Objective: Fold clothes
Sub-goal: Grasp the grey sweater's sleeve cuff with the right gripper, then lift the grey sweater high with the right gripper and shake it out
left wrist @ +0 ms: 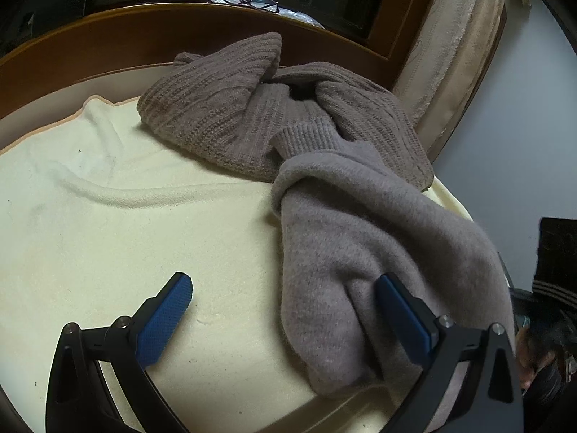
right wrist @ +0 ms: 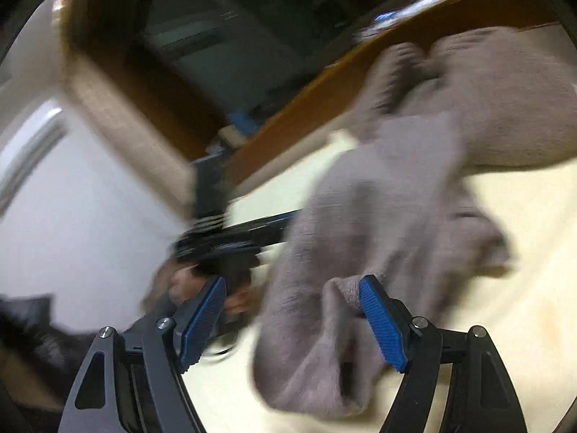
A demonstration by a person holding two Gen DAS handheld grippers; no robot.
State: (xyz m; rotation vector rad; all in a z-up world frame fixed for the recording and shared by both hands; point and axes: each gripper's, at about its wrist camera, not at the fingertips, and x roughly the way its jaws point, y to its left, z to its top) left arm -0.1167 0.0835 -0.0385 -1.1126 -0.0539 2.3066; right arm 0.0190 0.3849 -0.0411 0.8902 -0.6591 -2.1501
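A cream fleece blanket (left wrist: 108, 223) covers the bed, and two garments lie on it toward the far right. The farther one is a brown ribbed knit sweater (left wrist: 223, 115), bunched up against the wooden headboard (left wrist: 108, 47), with a ribbed cuff (left wrist: 306, 137) showing near its middle. Overlapping its near edge is a smoother grey-brown fleece garment (left wrist: 360, 238), which runs from the sweater toward the near right edge of the bed.

In the left wrist view, the left claw (left wrist: 285, 296) stands wide open. Its left blue pad (left wrist: 169, 310) hangs over bare blanket, while its right blue pad (left wrist: 400, 310) sits against the near part of the fleece garment, the cloth creased beside it. Nothing is pinched between the two pads.

The right wrist view is heavily blurred. The right claw (right wrist: 292, 299) is also spread wide, and a fold of the fleece garment (right wrist: 378, 216) lies between its fingers, bunched against the right pad (right wrist: 382, 321); the left pad (right wrist: 202, 317) is clear of the cloth. Beyond that pad a person's hand (right wrist: 187, 285) grips the other tool's dark handle.

A pair of glasses (left wrist: 245, 0) rests on the ledge behind the headboard, and a pale curtain (left wrist: 454, 54) hangs at the far right.
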